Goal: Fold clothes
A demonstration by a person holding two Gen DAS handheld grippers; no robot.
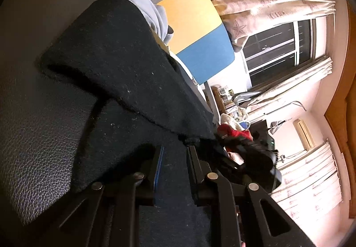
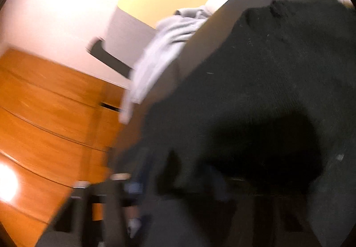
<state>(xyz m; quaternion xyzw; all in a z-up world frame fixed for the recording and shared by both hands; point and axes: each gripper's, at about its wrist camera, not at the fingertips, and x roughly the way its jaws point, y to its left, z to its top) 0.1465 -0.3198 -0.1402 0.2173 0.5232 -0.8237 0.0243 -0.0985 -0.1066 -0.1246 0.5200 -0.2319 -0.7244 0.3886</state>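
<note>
The dark cloth [image 1: 115, 62] is thick and fuzzy, almost black, with tiny white bits of lint on it. It lies spread over a dark, bumpy, leather-like surface [image 1: 42, 135]. One part is folded back over the rest, so there is a soft raised flap with a rounded edge. In the right wrist view the same cloth [image 2: 267, 73] fills most of the picture, but that view is blurry.

The left gripper [image 1: 173, 160] sits low on the cloth. Its jaws are only a little apart, and dark cloth lies between them. It looks like they pinch the cloth, though the edge is hard to see. The right gripper [image 2: 175, 182] is too blurry to read, but its jaws seem closed, and the cloth bunches up there, so it probably grips a bit of it.

What could go wrong? The cloth is thick, so a small pinch could slip out when it is lifted. Then the fold would flop open. The jaws might also grab two layers at once, and that would drag the whole cloth and make it crooked. If one hand pulls harder than the other, the edge will end up slanted.

Farther off, a light grey garment [image 1: 144, 9] lies beside the dark cloth, so a big sweep could catch it. Behind are a yellow and blue panel [image 1: 200, 31], curtains [image 1: 267, 2] and a dark window [image 1: 278, 46].
</note>
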